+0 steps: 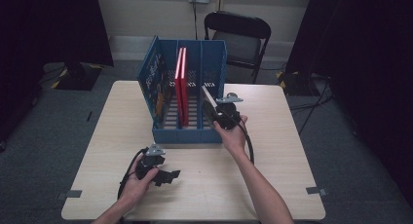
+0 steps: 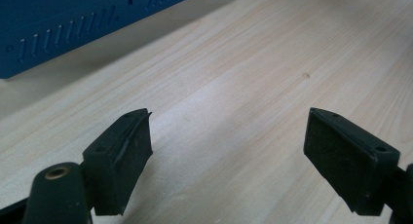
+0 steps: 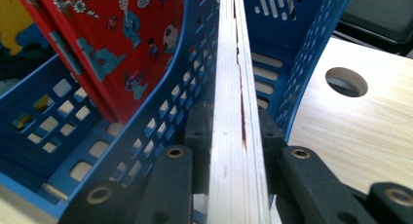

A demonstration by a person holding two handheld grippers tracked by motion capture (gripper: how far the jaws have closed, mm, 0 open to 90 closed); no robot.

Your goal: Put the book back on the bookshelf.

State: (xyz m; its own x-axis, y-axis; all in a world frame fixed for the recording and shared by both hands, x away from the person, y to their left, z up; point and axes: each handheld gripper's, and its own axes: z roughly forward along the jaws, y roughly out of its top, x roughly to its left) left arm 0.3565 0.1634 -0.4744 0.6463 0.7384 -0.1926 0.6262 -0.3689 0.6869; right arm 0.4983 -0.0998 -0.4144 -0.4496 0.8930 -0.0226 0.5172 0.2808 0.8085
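Note:
A blue three-slot file rack (image 1: 187, 135) stands on the middle of the wooden table (image 1: 272, 156). A red book (image 1: 181, 83) stands upright in its middle slot, and a blue patterned book (image 1: 155, 87) leans in the left slot. My right gripper (image 1: 213, 111) is shut on a thin book (image 1: 207, 96), held edge-up at the mouth of the right slot. In the right gripper view the book's white page edges (image 3: 234, 87) run between the two pads, beside the red book (image 3: 122, 44). My left gripper (image 1: 170, 176) rests open on the table at the front left, holding nothing (image 2: 229, 141).
A black folding chair (image 1: 241, 39) stands behind the table. A round hole (image 3: 346, 82) is cut in the tabletop to the right of the rack (image 3: 311, 44). The rack's blue front wall (image 2: 58, 34) lies just beyond my left gripper. Bare wood stretches along the table's front and right.

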